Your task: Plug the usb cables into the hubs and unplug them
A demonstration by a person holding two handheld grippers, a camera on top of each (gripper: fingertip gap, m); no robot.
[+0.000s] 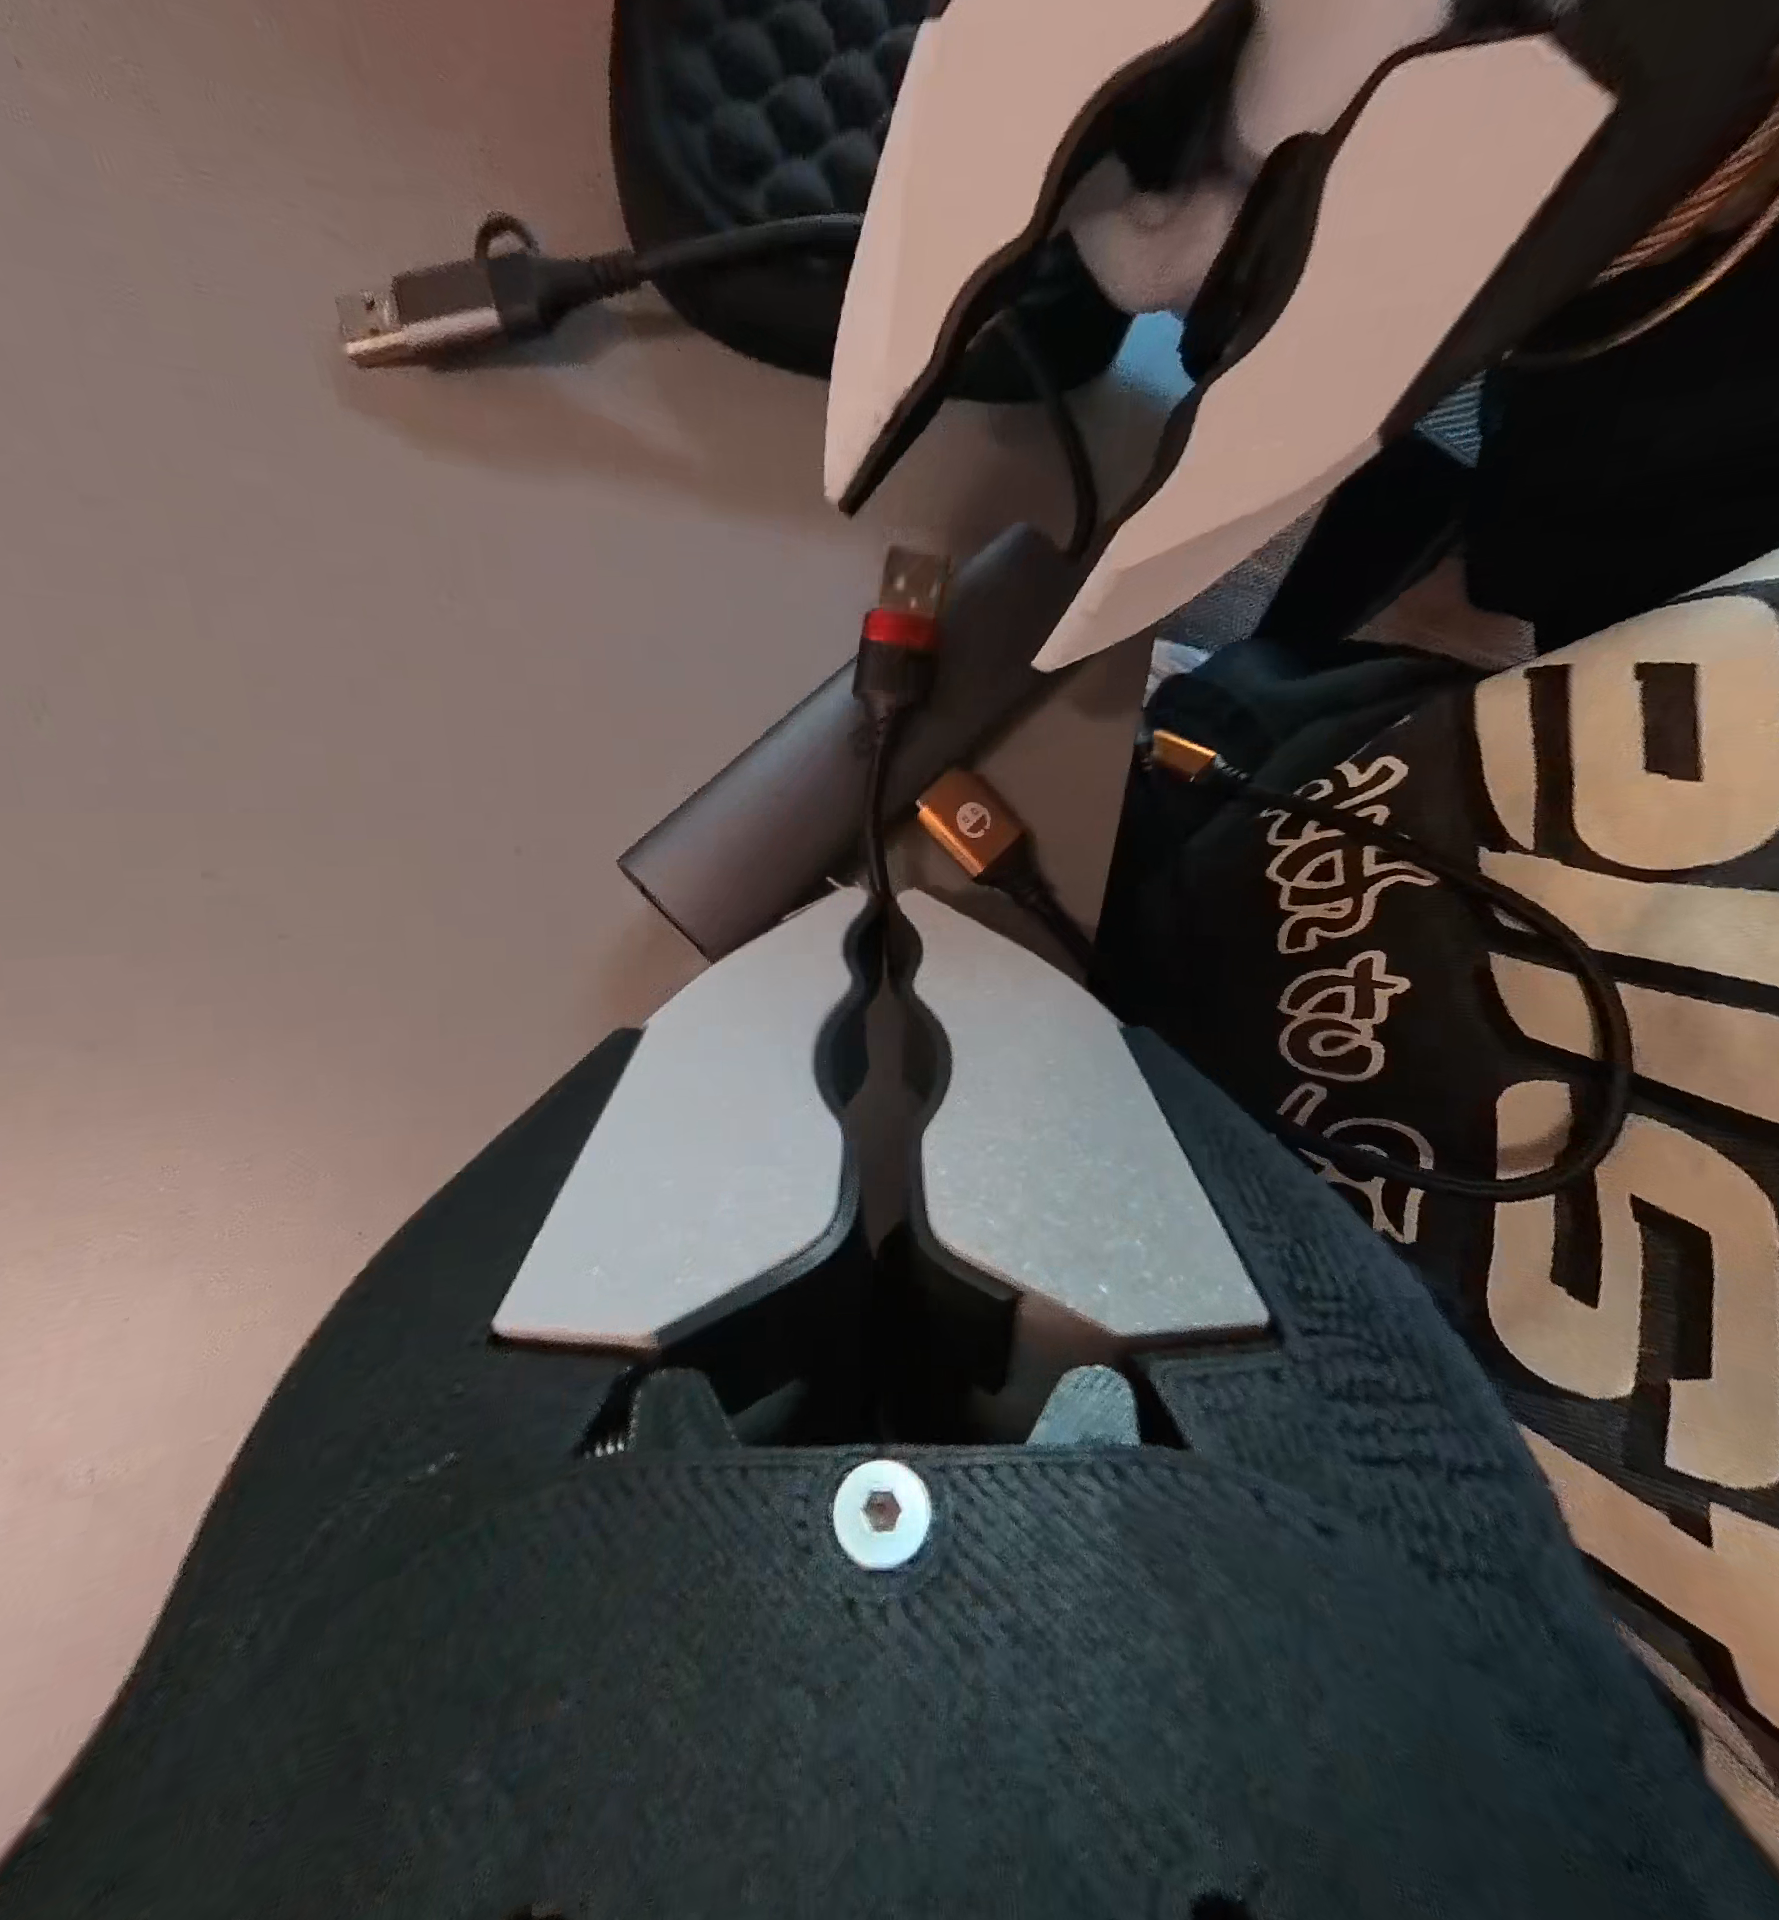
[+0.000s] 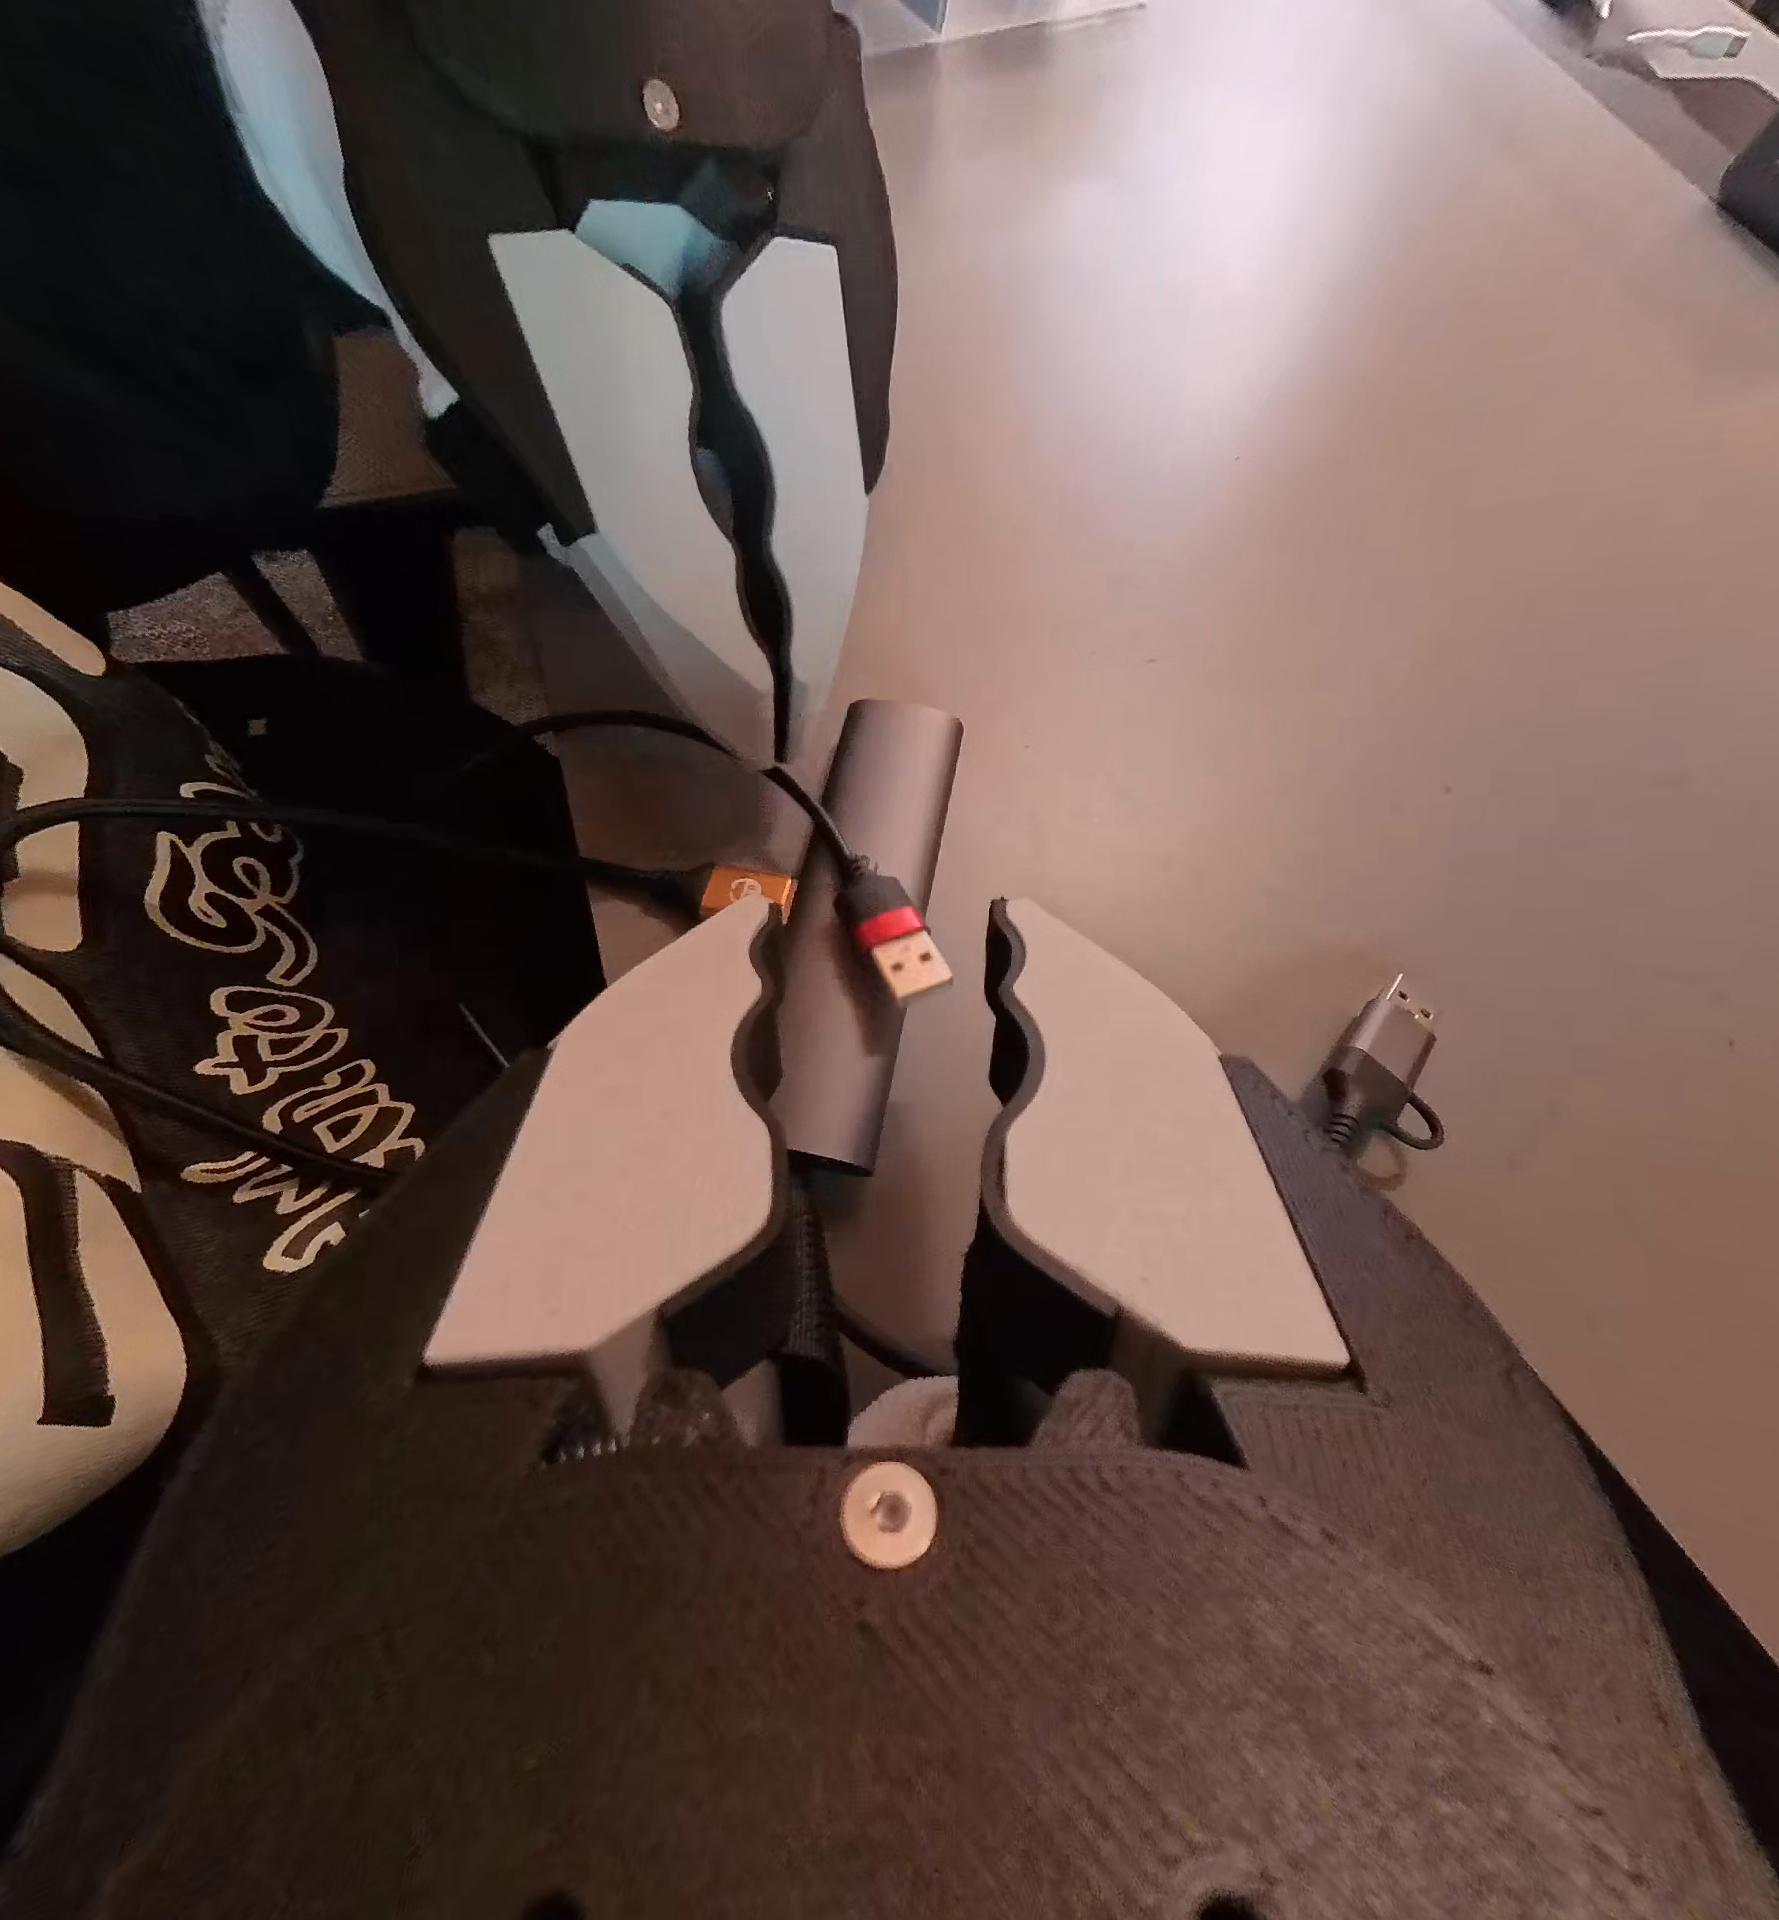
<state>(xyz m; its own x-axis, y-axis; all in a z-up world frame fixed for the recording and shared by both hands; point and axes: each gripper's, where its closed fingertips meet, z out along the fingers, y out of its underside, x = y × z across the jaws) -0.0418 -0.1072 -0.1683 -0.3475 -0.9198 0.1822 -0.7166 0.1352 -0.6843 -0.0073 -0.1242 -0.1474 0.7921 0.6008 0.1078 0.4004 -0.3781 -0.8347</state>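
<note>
My left gripper (image 1: 880,914) has its jaws closed narrow on the thin black cable (image 1: 877,821) of the red-collared USB plug (image 1: 904,608), pinching it a little behind the plug, so the plug stands out ahead of my left tips with its metal end free, plugged into nothing. Just under that plug lies the grey hub (image 1: 823,738), a slim bar resting on the counter (image 1: 293,727) and running slantwise across the front of my left jaws. An orange-bodied plug (image 1: 963,826) sits at the hub's side, right of my left tips; whether it is seated in a port I cannot tell. My right gripper (image 2: 880,914) has its jaws wide and holds nothing; the hub (image 2: 864,935) lies in the gap between them, nearer the left-hand jaw, and the red-collared plug (image 2: 890,935) hangs above it between my right tips. A grey plug (image 2: 1378,1039) on a short lead lies on the counter (image 2: 1384,520) beyond my right-hand jaw, well apart from the hub.
</note>
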